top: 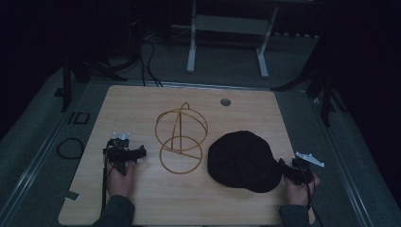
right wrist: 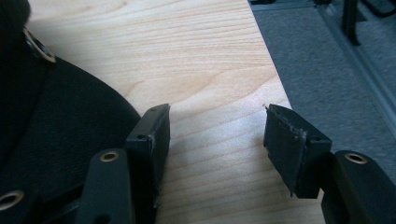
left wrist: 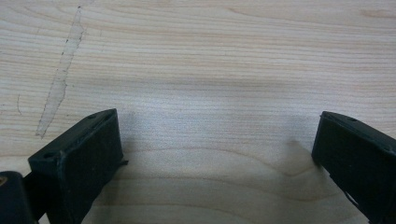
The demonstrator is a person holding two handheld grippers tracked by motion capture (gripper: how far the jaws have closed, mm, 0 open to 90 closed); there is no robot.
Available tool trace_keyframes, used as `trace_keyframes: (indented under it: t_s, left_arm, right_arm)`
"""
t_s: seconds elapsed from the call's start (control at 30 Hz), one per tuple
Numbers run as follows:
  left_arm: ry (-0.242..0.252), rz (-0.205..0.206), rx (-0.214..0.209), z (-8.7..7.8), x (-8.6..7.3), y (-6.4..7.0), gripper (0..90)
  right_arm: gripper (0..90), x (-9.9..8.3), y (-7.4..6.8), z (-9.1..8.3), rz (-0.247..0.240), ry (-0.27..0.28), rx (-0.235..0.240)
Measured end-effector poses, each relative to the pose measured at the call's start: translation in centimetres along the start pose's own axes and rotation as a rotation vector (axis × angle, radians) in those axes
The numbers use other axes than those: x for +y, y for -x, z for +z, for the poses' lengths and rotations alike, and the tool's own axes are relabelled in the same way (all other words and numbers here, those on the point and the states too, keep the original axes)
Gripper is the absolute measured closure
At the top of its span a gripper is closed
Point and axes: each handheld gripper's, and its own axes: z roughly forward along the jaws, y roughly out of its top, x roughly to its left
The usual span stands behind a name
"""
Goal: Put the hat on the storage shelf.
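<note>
Your right gripper (top: 289, 171), jaws wide, sits at the black cap's (top: 242, 160) right-edge side; your left gripper (top: 126, 153) gapes wide too. Grip the brim squarely.

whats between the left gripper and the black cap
The gold wire stand sits between the left gripper and the black cap, seen in the high view.

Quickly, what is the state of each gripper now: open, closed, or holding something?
Left gripper: open, nothing between its jaws, over bare table.
Right gripper: open, holding nothing, beside the black cap.
</note>
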Motion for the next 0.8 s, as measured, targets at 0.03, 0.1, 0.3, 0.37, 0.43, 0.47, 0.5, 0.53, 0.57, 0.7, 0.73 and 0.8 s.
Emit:
trace_keyframes:
  t_s: [0.03,0.1,0.3,0.37,0.43,0.47,0.5,0.53,0.57,0.7,0.73,0.8]
  left_arm:
    - [0.000,0.000,0.001,0.0,0.0,0.0,1.2]
    - [0.000,0.000,0.000,0.0,0.0,0.0,1.2]
    - [0.000,0.000,0.000,0.0,0.0,0.0,1.2]
    - [0.000,0.000,0.001,0.0,0.0,0.0,1.2]
    - [0.001,0.000,0.001,0.0,0.0,0.0,1.2]
    - [0.000,0.000,0.000,0.0,0.0,0.0,1.2]
    - [0.000,0.000,0.000,0.0,0.0,0.0,1.2]
    - [0.001,0.000,0.001,0.0,0.0,0.0,1.2]
    - [0.001,0.000,0.001,0.0,0.0,0.0,1.2]
    - [0.001,0.000,0.001,0.0,0.0,0.0,1.2]
    - [0.001,0.000,0.001,0.0,0.0,0.0,1.2]
    - [0.000,0.000,0.000,0.0,0.0,0.0,1.2]
  right_arm:
    - [40.8,0.0,-0.1,0.0,-0.020,-0.003,-0.014]
    - [40.6,0.0,-0.3,0.1,-0.029,-0.005,-0.024]
    - [41.2,0.0,-0.3,0.1,-0.029,-0.005,-0.021]
    - [41.1,0.1,-0.3,0.1,-0.029,-0.005,-0.020]
    - [45.3,0.2,-0.3,0.1,-0.030,-0.016,-0.020]
    - [47.0,0.4,-0.3,0.0,-0.031,-0.036,-0.019]
    - [46.9,0.6,-0.3,0.0,-0.034,-0.054,-0.013]
    - [46.9,0.7,-0.2,-0.1,-0.040,-0.062,-0.009]
    - [46.9,0.8,-0.2,-0.1,-0.043,-0.069,-0.005]
    - [47.3,1.0,-0.2,-0.4,-0.037,-0.087,0.015]
    - [46.6,1.1,-0.2,-0.5,-0.040,-0.082,0.019]
    - [46.1,1.4,-0.3,-1.1,-0.049,-0.067,0.022]
